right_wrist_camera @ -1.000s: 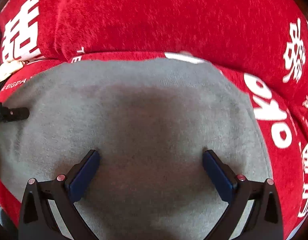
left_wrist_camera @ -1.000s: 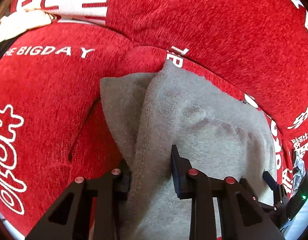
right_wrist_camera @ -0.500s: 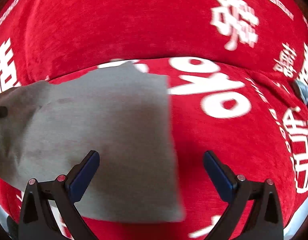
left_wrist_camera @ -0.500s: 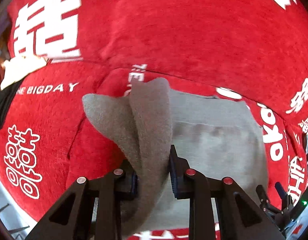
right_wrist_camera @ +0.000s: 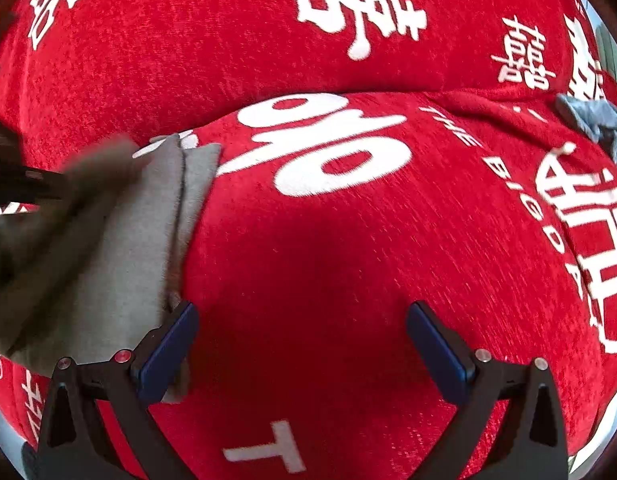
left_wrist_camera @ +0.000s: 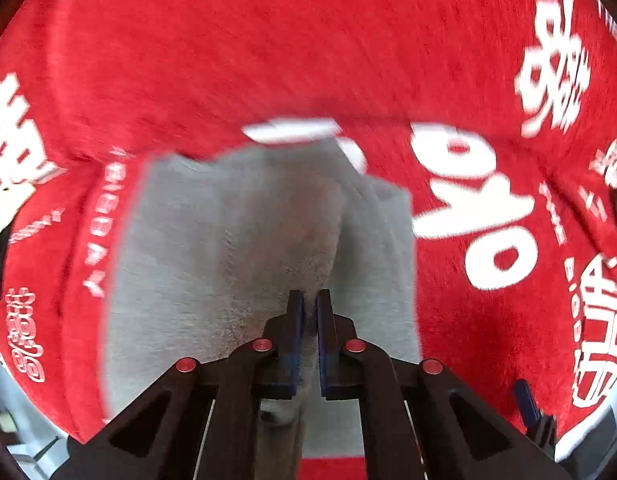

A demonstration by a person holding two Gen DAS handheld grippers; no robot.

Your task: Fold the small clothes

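Left wrist view: the left claw [left_wrist_camera: 310, 312] is pinching a fold of the grey cloth [left_wrist_camera: 236, 264], its jaws having just been closing to a narrow gap with fabric between them. The cloth is lying partly folded on the red sofa cover [left_wrist_camera: 308, 48]. The right claw [right_wrist_camera: 302, 344] is hanging wide and empty just beside the cloth's edge. Risk, I'd judge: the pinched layer is thin, so a quick pull could be slipping it free or dragging the lower layers askew.

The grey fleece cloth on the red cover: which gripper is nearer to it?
Left. The left gripper pinches a fold of the grey fleece cloth; the right gripper stands open beside its edge.
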